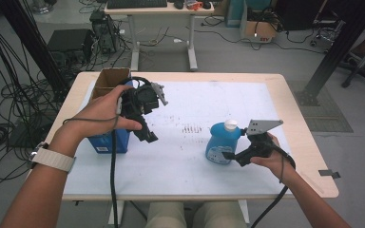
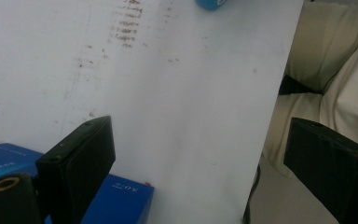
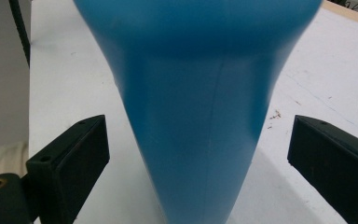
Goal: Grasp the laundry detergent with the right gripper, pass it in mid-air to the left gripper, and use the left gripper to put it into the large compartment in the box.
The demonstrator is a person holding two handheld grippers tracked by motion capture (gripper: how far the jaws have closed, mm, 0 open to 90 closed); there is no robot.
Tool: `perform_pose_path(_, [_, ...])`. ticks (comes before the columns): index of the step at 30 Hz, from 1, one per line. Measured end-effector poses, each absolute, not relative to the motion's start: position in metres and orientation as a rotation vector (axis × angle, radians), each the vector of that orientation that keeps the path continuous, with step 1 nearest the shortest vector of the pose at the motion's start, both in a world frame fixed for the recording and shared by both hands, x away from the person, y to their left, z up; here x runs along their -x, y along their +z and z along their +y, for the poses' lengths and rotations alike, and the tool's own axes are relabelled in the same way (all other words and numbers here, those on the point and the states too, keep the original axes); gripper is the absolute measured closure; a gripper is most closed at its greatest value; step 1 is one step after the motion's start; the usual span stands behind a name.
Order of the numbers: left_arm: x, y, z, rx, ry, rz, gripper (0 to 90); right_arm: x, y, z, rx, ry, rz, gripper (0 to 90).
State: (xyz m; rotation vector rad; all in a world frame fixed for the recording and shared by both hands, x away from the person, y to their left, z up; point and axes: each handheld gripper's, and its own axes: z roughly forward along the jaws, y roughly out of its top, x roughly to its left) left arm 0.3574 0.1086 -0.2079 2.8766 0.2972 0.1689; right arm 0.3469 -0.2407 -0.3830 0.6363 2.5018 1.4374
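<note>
In the high view, the blue bottle (image 1: 222, 143) with its white cap (image 1: 231, 125) stands on the tabletop (image 1: 180, 156). The right gripper (image 1: 233, 156) sits just beside the bottle, the left gripper (image 1: 148, 135) well apart from it, over a blue box (image 1: 105, 142) beside a cardboard box (image 1: 110, 78).

In the left gripper view, the jaws gape wide, empty; the box's writing is unreadable.

In the right gripper view, wide-open jaws flank the bottle (image 3: 200, 116) without touching.

We see a light wooden table (image 1: 304, 142) covered by a white sheet (image 1: 218, 99), standing on a grey floor (image 1: 247, 59). Behind it stands 1 second desk (image 1: 138, 12) on white legs, carrying a dark keyboard (image 1: 136, 3). Black cables (image 1: 0, 128) sprawl across the floor at left, near dark equipment boxes (image 1: 71, 42). A black metal strut (image 1: 340, 45) slants down at right.
</note>
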Motion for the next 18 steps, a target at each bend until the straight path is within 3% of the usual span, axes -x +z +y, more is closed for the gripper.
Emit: perform_pose_path(18, [-0.3582, -0.2089, 0.1066, -2.875, 0.170, 0.294, 9.1, -0.3490, -0.3922, -0.2352, -0.623, 1.510, 2.471, 13.3])
